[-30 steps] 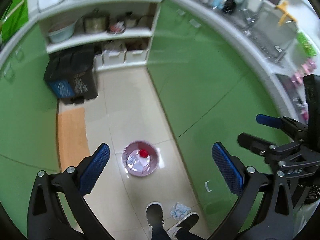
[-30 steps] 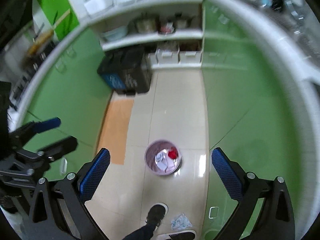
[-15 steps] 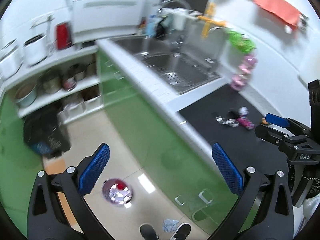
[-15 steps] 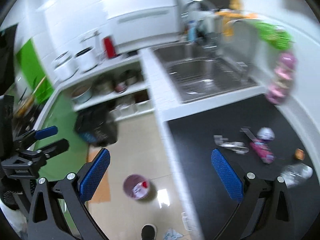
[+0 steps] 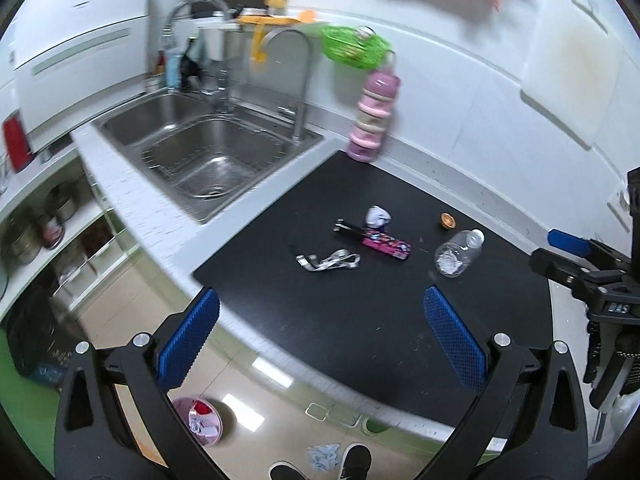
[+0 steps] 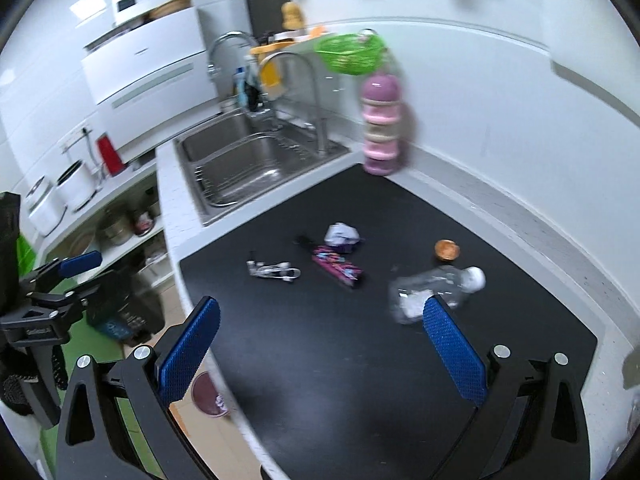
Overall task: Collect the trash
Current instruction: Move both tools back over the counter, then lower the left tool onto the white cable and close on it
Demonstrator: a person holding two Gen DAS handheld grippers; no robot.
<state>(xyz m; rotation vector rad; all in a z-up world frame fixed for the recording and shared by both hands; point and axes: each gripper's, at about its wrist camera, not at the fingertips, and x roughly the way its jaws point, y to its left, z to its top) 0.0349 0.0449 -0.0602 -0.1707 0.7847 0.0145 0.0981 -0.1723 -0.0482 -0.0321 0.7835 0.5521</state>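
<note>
Both jaws spread, left hand-held gripper (image 5: 320, 336) and right hand-held gripper (image 6: 320, 344) empty above the black surface (image 5: 360, 320); plastic bottle (image 5: 458, 252) (lying flat) beside a pink wrapper (image 5: 386, 245)

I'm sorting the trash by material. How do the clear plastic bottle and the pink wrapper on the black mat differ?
The clear plastic bottle is see-through with a white cap; the pink wrapper is opaque with a colourful print. The bottle is rounded and bulky; the wrapper is a flat, narrow strip. The bottle is the bigger piece. Both lie on their sides on the black mat, apart from each other, and neither gripper touches them.

Matt black mat (image 5: 360, 320), steel sink (image 5: 208, 152)
</note>
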